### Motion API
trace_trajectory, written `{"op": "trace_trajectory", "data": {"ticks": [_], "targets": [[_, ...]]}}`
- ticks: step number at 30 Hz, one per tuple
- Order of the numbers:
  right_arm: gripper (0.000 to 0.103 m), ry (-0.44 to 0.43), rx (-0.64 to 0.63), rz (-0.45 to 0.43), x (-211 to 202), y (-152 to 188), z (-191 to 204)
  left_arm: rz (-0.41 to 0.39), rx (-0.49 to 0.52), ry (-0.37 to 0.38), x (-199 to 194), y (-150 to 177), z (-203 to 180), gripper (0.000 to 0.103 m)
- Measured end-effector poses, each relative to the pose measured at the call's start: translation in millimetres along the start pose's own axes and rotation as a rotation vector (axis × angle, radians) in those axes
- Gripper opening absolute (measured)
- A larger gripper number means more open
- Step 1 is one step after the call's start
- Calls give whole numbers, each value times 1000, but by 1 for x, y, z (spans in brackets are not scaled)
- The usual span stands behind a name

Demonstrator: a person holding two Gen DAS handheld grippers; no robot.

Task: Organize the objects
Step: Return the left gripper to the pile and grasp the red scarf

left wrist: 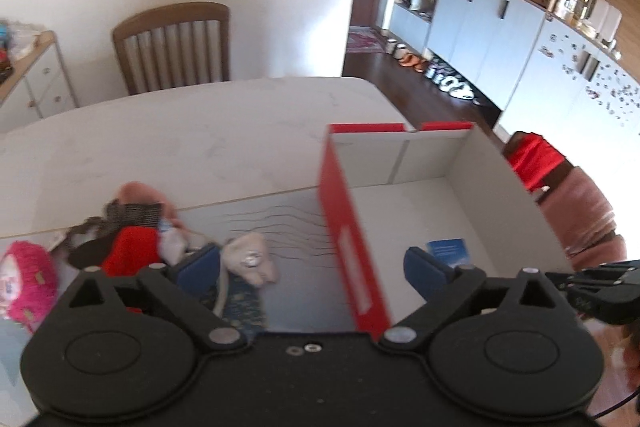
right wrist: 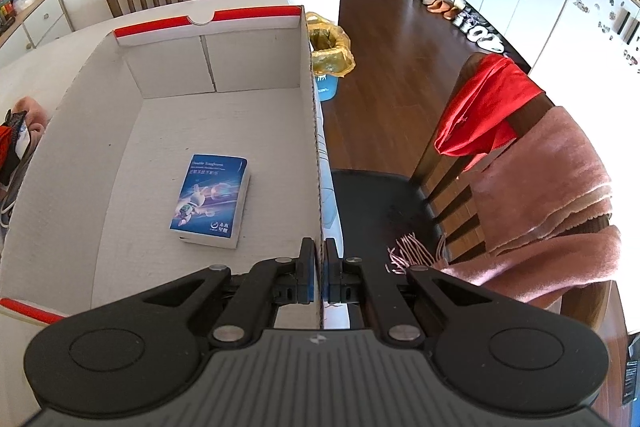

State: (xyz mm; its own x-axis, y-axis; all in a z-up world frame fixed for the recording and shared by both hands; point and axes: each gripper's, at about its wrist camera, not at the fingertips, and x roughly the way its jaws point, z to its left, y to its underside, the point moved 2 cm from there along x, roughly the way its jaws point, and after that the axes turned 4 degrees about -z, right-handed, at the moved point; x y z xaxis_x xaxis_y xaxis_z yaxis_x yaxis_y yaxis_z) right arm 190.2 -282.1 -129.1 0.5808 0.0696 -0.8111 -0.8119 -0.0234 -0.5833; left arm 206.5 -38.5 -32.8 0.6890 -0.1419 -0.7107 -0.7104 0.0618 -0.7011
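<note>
Table (left wrist: 200, 131) clutter is blurred; the box (right wrist: 80, 131) wall is pinched by the right gripper (right wrist: 319, 267), while the left gripper (left wrist: 316, 267) is spread empty astride its red side.

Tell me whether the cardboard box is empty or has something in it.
Not empty. The box has no lid on and holds one thing: a blue packet lying flat on its floor. The rest of the floor is bare.
</note>
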Motion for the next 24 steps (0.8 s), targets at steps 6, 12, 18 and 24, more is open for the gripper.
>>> {"op": "trace_trajectory", "data": {"ticks": [6, 12, 18, 24], "targets": [[3, 7, 7, 8, 1, -1, 0, -11, 3, -32, -9, 11, 22, 101], [4, 13, 2, 12, 2, -2, 3, 2, 6, -72, -9, 30, 49, 102], [4, 17, -7, 15, 3, -2, 5, 25, -8, -127, -2, 48, 80, 102], [4, 21, -18, 19, 4, -2, 7, 27, 3, -174, 12, 62, 108, 102]]}}
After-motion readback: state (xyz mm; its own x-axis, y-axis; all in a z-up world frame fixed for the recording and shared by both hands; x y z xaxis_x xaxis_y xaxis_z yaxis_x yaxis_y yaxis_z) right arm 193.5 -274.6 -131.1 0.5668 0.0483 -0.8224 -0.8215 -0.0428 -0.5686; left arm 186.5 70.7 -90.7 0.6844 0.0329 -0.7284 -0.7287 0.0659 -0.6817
